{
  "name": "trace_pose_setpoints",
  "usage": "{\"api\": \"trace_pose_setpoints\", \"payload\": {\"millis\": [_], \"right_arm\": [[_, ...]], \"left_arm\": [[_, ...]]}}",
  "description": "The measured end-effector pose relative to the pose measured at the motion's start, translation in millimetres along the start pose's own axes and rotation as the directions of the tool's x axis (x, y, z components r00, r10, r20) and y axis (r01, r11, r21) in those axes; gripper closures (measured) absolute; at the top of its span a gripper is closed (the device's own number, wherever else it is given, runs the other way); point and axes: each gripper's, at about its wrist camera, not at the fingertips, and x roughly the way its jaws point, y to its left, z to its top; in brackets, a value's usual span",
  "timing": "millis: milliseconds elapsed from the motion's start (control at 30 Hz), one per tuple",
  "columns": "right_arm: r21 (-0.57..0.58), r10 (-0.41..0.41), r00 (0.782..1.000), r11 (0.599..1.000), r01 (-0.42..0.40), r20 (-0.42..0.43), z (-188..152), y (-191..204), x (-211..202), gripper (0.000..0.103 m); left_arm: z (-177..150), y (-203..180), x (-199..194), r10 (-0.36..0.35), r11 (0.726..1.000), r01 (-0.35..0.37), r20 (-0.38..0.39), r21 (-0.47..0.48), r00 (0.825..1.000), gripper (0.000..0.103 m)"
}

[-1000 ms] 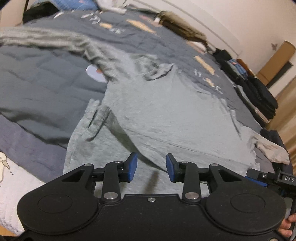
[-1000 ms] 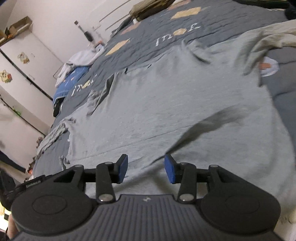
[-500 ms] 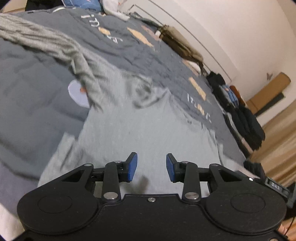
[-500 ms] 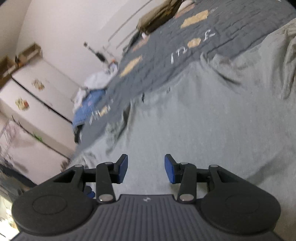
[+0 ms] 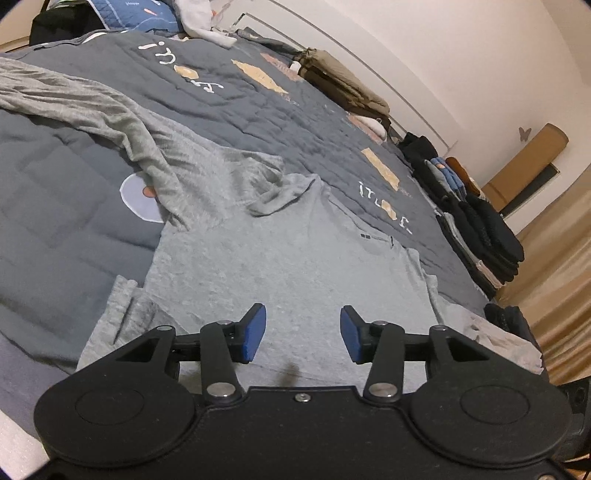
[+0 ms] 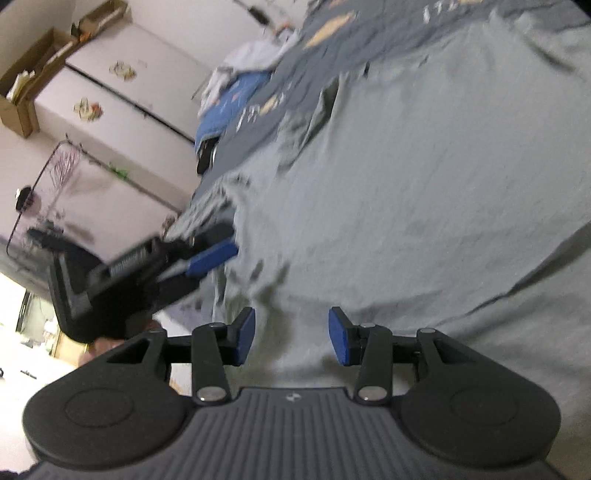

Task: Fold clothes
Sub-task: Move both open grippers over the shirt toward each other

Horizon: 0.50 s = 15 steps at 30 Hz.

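Observation:
A grey t-shirt (image 5: 295,258) lies spread flat on a dark grey quilt (image 5: 229,110); the same grey t-shirt (image 6: 424,177) fills the blurred right wrist view. My left gripper (image 5: 303,334) hovers over the shirt's near hem, its jaws opening, nothing between them. My right gripper (image 6: 291,336) stands open above the shirt's near edge, also with nothing between its fingers. In the right wrist view the left gripper (image 6: 207,254) shows at the shirt's left corner, its blue pads over rumpled cloth. A second grey garment (image 5: 92,99) drapes across the quilt at far left.
Dark folded clothes (image 5: 476,221) are stacked along the bed's right edge. An olive folded pile (image 5: 343,81) and a blue pillow (image 5: 136,14) lie at the far end. A white cabinet (image 6: 122,103) with a cardboard box (image 6: 33,85) on top stands beside the bed.
The left gripper's jaws have spread wider and its view has tilted up. The right gripper has swung left, bringing the cabinet and the left gripper into its view.

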Motion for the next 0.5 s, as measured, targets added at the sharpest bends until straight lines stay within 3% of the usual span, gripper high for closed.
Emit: {"api": "trace_pose_setpoints", "payload": {"millis": [333,500], "right_arm": [[0.0,-0.051,0.995,0.999,0.051,-0.09,-8.0,-7.8,21.3,0.06],[-0.022,-0.098,0.995,0.995,0.099,0.032,-3.5,-9.9,12.4,0.06]], "left_arm": [[-0.8,2.8,2.1,0.011,1.0,-0.011,-0.01,-0.008,1.0,0.058],[-1.9,0.0,2.4,0.015,1.0,-0.015,-0.015,0.007,1.0,0.057]]}}
